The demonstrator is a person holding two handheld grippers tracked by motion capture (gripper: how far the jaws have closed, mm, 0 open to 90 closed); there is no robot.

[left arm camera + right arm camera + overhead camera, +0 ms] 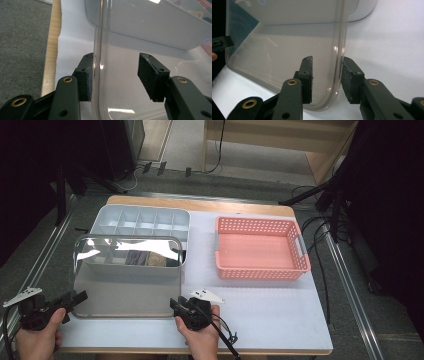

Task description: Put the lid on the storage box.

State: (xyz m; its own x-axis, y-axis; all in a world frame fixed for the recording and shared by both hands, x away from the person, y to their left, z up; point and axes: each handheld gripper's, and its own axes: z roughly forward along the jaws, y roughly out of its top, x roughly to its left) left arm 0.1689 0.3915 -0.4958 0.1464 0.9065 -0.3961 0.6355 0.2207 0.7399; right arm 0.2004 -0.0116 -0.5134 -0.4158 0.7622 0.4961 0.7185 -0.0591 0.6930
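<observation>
- Your left gripper [115, 75] straddles the clear lid's [125, 290] rim, jaws released, not pinching.
- Your right gripper [327, 80] brackets the opposite edge loosely, so the lid rests propped against the organizer box [140, 227].

This looks like a lab or test room set up for recording, not a home. A plain wooden-edged table [200, 202] with a white top stands on grey carpet [35, 255], flanked by metal rails [350, 285] on both sides. Black stand legs [310, 195] rise at the dark edges, and loose cables [320, 250] trail across the floor and beside the table. Light plywood panels [280, 142] close off the back. The setting is bare and technical, without household furnishings.
</observation>
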